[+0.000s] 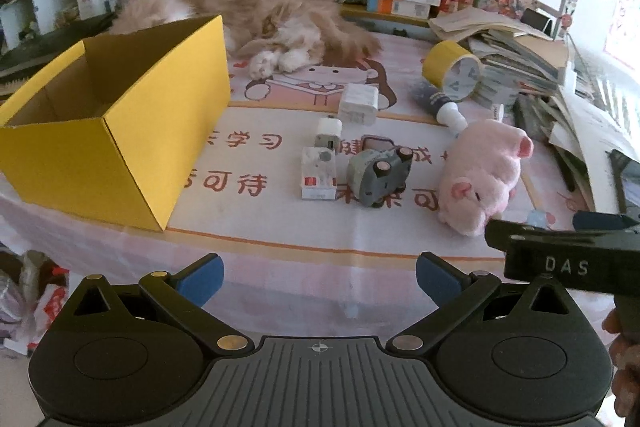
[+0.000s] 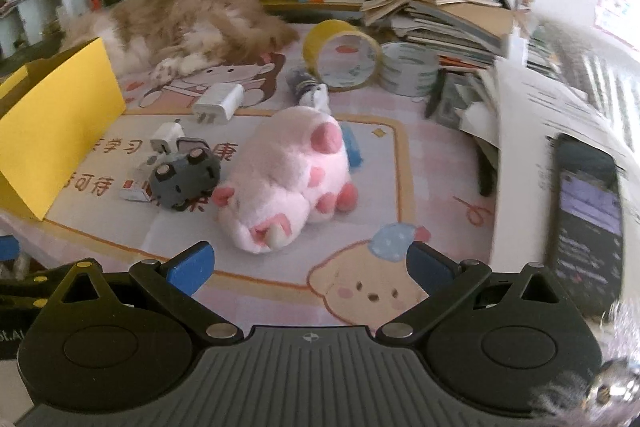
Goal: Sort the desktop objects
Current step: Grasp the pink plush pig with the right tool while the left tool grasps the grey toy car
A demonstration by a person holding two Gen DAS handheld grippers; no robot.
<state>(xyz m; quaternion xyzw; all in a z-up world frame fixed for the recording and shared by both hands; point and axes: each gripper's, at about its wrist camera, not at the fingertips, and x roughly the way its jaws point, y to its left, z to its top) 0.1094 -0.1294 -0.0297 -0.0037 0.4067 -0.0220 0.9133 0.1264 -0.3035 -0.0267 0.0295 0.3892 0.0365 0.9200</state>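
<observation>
Both tools are empty as I look along them: my left gripper (image 1: 320,279) has its blue-padded fingers spread wide over the near edge of the pink cartoon-printed table mat (image 1: 280,239), and my right gripper (image 2: 308,267) is spread just as wide. I take the open yellow cardboard box (image 1: 116,143) as my landmark; it stands at the left of the mat and what I can see of its inside is bare. Just to the right of the box lies a white rectangular power bank (image 1: 319,173), with a small white plug adapter (image 1: 329,133) and a larger white charger block (image 1: 357,103) behind it. Touching the power bank, on the side away from the box, is a grey toy car (image 1: 378,175) tipped over with its wheels showing. Further right of the box lies a pink plush pig (image 2: 288,183) on its side, directly ahead of my right gripper. Behind the box a fluffy ginger-and-white cat (image 1: 256,15) is sprawled, and well to the right a yellow roll of tape (image 2: 340,55) leans by stacked books.
</observation>
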